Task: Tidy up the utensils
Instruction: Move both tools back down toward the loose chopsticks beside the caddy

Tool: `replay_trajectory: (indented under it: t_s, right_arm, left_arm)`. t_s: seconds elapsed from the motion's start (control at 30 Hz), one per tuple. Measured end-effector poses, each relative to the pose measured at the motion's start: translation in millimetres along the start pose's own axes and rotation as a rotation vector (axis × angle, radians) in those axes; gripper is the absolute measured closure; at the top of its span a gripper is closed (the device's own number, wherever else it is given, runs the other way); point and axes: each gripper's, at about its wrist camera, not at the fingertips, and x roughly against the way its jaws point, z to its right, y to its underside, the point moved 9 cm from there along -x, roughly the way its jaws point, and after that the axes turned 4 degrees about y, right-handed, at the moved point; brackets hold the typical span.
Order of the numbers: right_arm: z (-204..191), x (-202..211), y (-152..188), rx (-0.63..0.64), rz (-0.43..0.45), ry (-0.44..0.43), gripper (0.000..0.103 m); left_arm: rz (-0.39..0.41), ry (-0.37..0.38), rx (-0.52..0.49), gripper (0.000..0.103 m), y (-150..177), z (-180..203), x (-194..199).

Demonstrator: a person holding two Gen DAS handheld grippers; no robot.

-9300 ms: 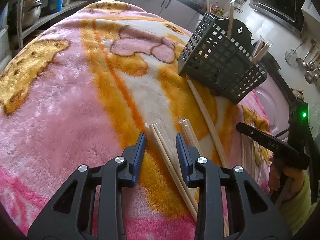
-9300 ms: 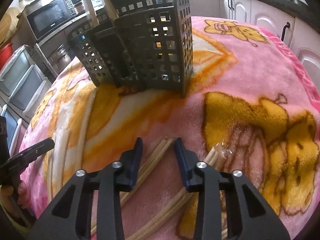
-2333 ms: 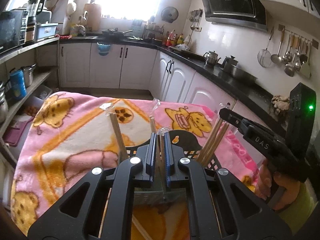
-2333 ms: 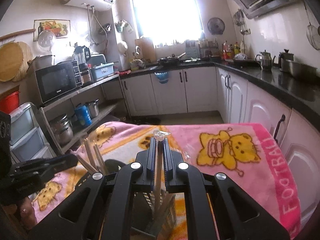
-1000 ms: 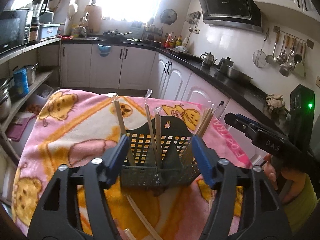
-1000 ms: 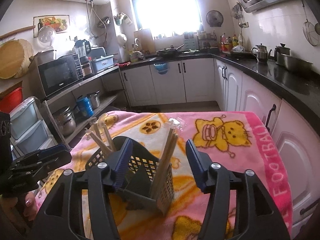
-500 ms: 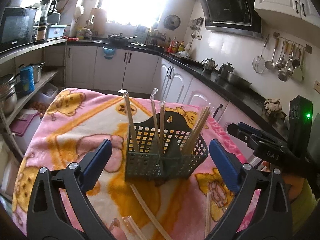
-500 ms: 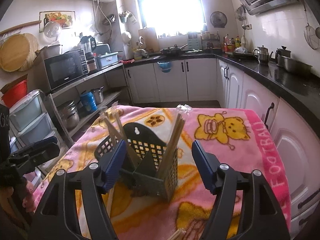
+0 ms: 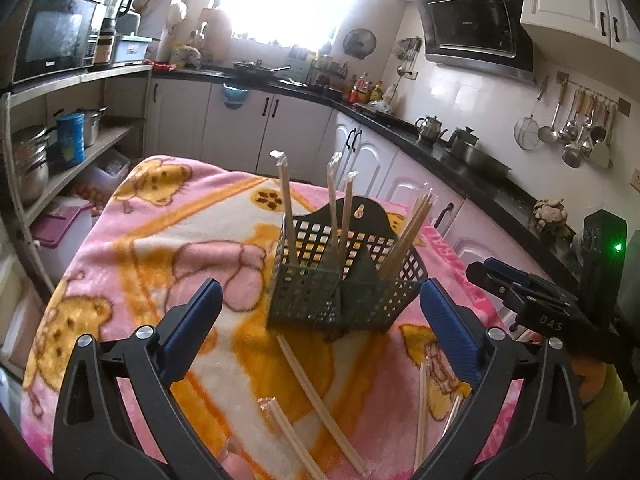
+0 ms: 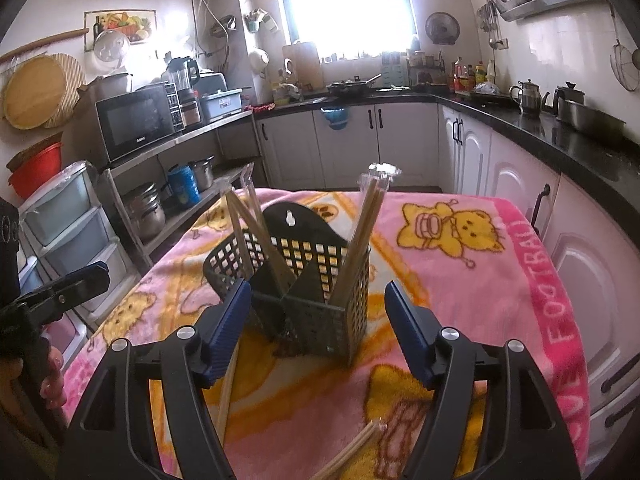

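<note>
A dark mesh utensil basket (image 9: 340, 296) stands upright on the pink blanket (image 9: 160, 240). Several wrapped chopstick pairs (image 9: 286, 208) stick up from its compartments, and a bundle (image 10: 360, 232) leans in the right one. My left gripper (image 9: 319, 285) is open wide, set back from the basket, with nothing between its pads. My right gripper (image 10: 316, 285) is also open, framing the basket (image 10: 304, 312) from a short way back without touching it. More chopsticks (image 9: 320, 396) lie loose on the blanket in front of the basket, and some (image 10: 228, 384) lie under my right gripper.
White kitchen cabinets (image 10: 400, 140) and a black counter run behind and to the right. Open shelves with pots (image 9: 28, 160) and plastic drawers (image 10: 68, 232) stand on the left. The blanket's edge (image 10: 560, 300) drops off on the right.
Both grippers opened, leaving their chopsticks standing in the basket. Both then drew back and a little down, so the basket now looks smaller and farther away.
</note>
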Motion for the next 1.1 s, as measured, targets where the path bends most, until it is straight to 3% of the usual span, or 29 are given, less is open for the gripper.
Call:
replay_trajectory:
  t_s: [1.1]
  right_arm:
    - [18.2, 1.9, 78.5, -0.016, -0.124, 0.041, 0.036]
  left_arm:
    - [-0.161, -0.04, 0.061, 0.013, 91.6, -22.3, -15.7]
